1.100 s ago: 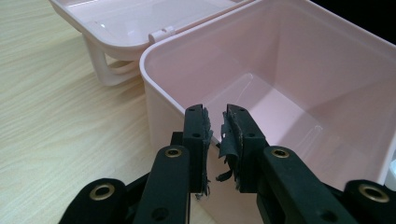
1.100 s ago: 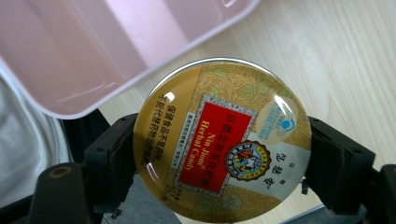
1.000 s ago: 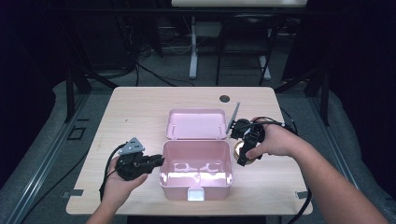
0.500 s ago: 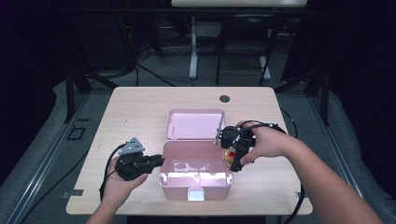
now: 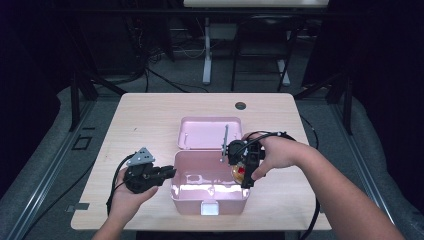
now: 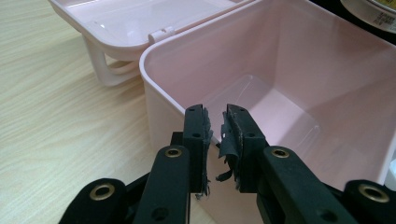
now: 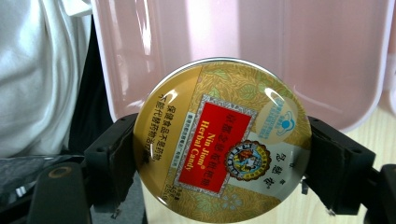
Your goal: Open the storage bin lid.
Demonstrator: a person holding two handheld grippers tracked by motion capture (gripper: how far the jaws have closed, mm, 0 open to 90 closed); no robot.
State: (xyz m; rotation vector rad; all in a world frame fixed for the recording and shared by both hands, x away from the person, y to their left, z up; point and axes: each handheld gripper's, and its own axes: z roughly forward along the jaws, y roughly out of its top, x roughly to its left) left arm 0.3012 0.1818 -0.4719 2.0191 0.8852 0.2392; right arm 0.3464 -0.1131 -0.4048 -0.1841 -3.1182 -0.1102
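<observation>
Now the right gripper (image 7: pixel 219 163) clamps a round gold tin of herbal candy with a red label (image 7: pixel 222 140) between its two black jaws, one pad pressed on each side of the rim. High above, that tin (image 5: pixel 239 172) hangs over the right end of the open pink plastic box (image 5: pixel 210 200), which sits near the front of the pale wooden table (image 5: pixel 150 115), its lid (image 5: pixel 205 132) laid back on the far side. The left gripper (image 6: pixel 217 133) pinches the box's left wall (image 6: pixel 163 93), its worn pads on either side of the rim.
</observation>
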